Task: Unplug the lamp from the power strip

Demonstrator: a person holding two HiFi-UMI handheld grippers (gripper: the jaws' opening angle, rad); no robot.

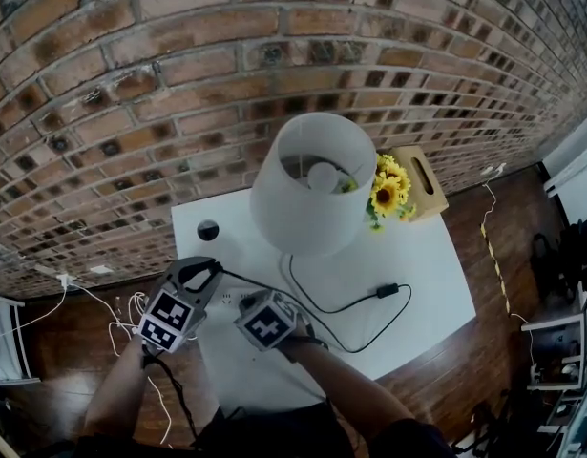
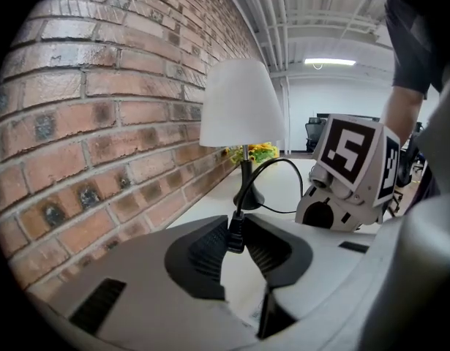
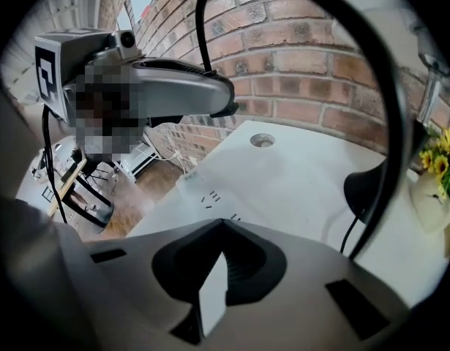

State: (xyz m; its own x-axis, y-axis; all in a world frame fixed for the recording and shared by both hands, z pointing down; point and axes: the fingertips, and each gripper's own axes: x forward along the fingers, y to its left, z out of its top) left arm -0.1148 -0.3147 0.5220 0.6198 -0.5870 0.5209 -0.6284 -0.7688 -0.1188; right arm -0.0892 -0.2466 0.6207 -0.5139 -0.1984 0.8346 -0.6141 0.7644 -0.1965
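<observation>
**Plug in the left tongs, clear of the strip**

The left tongs (image 2: 236, 225) are clamped on the lamp's black plug (image 2: 235, 238), the pads pressing it from both sides right at the tips. Seen from the right gripper view, that gripper hangs above the desk (image 1: 417, 256) with the plug in the air, apart from the white power strip (image 3: 203, 189). From the plug the black cord (image 2: 279, 160) arches up and drops back toward the lamp's base (image 2: 248, 196).

The right tongs (image 3: 223, 229) point steeply down at the near end of the power strip. Their jaws are drawn to a narrow gap with a white sliver between them (it reads as the strip's own end, so they look closed on it). The strip's socket slots show just past the tips.

The lamp (image 1: 312, 184), with its wide white shade, stands toward the back of the desk by the brick wall (image 1: 131, 84). Just beside it on the right are sunflowers (image 1: 388, 194) and a wooden tissue box (image 1: 419, 181). The cord loops loosely over the desk in front of the lamp, carrying an inline switch (image 1: 387, 290). A round cable hole (image 1: 208, 229) sits at the desk's back left.
</observation>
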